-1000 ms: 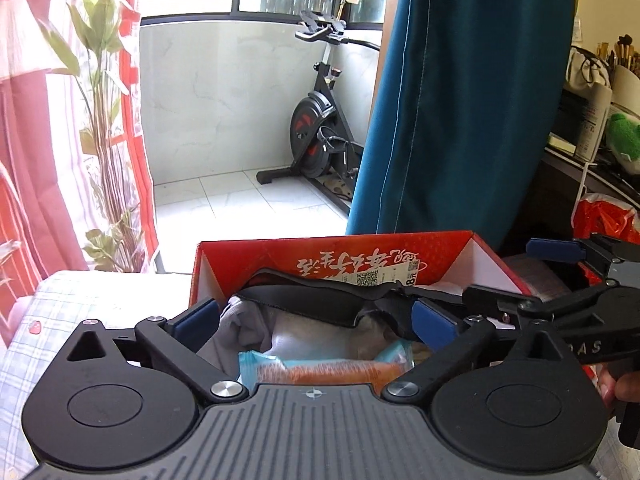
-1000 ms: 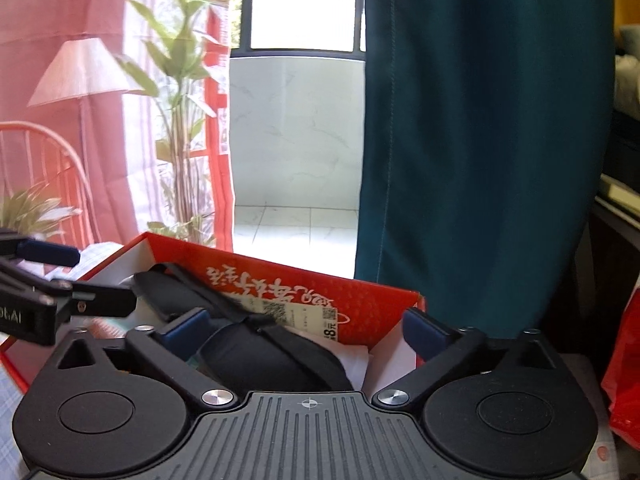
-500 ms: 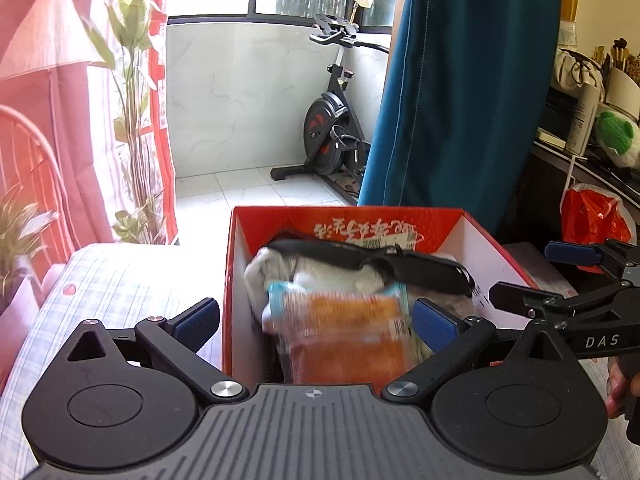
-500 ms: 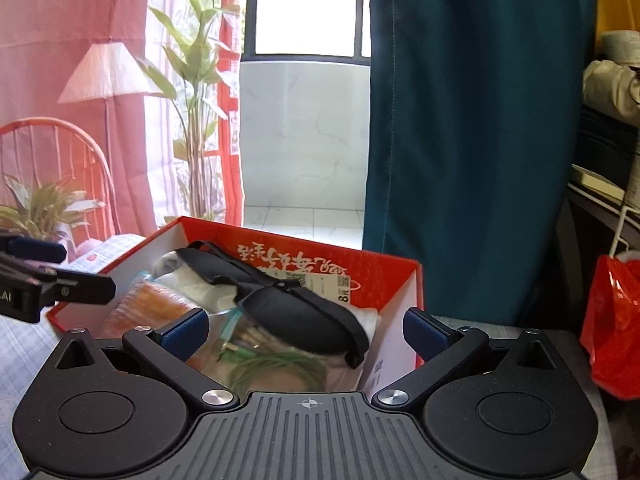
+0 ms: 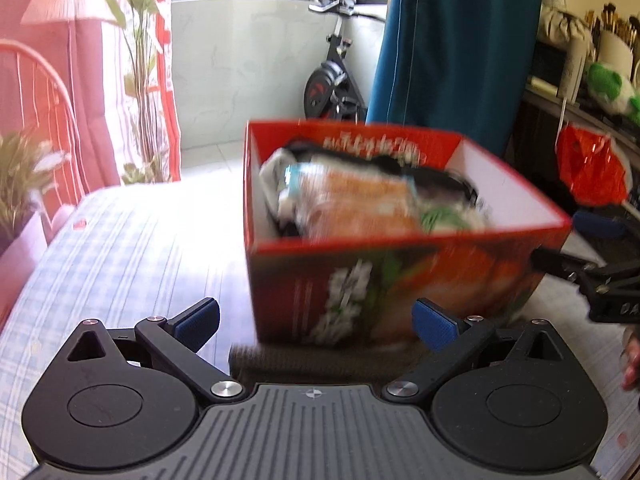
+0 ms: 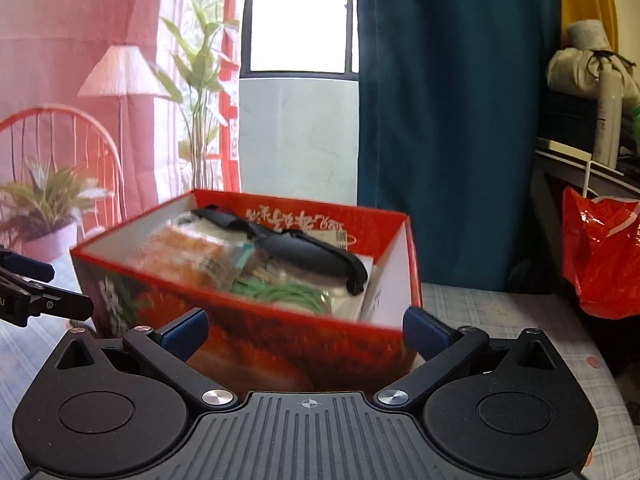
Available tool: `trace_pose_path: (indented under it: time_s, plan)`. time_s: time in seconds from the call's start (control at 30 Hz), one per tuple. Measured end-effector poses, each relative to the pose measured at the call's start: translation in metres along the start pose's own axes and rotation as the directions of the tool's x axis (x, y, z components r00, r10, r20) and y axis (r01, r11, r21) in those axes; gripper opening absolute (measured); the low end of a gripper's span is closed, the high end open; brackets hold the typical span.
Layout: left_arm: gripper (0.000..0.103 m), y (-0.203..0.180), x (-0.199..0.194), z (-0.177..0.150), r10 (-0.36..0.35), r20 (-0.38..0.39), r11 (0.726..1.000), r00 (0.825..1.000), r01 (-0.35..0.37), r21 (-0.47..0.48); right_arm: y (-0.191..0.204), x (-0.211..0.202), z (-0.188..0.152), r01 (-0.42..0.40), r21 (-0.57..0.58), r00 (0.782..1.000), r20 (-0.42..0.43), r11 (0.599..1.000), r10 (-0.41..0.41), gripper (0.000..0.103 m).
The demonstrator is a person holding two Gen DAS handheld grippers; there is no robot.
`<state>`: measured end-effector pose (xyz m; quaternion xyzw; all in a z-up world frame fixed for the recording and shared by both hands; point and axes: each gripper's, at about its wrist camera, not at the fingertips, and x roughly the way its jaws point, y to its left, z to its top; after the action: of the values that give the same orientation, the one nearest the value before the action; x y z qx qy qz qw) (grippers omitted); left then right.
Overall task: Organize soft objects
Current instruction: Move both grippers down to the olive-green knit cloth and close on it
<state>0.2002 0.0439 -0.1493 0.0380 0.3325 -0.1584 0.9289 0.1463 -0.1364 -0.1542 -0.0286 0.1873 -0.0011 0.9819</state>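
Motion blur smears the red cardboard box [image 5: 400,280] and its contents, so I can only make out an orange-printed packet [image 6: 188,256], a black strap [image 6: 304,248] lying across the top and something green [image 6: 288,294] beneath. The box sits on the checked cloth [image 5: 120,248] just ahead of me. My left gripper [image 5: 316,320] and right gripper [image 6: 306,330] both have fingers spread wide, holding nothing.
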Motion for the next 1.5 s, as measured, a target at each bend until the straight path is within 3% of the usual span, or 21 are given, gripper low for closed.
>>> trace_pose_path:
  time_s: [0.2, 0.57, 0.77, 1.5]
  plan:
    - [0.103, 0.008, 0.020, -0.022, 0.018, -0.050, 1.000, 0.999, -0.019, -0.016, 0.003, 0.000, -0.023, -0.014, 0.057, 1.000, -0.025, 0.998, 0.015, 0.103]
    - [0.103, 0.022, 0.060, -0.049, 0.068, -0.155, 0.997, 0.986, -0.074, -0.032, 0.009, 0.044, -0.071, 0.025, 0.128, 0.981, -0.195, 0.991, 0.001, 0.102]
    - [0.103, 0.025, 0.062, -0.053, 0.084, -0.124, 0.996, 0.989, -0.088, -0.033, 0.017, 0.058, -0.084, 0.028, 0.138, 0.968, -0.249, 0.990, 0.008, 0.094]
    - [0.103, 0.014, 0.065, -0.053, 0.099, -0.117, 0.994, 0.988, -0.104, -0.033, 0.024, 0.061, -0.090, 0.012, 0.104, 0.970, -0.245, 0.995, 0.014, 0.087]
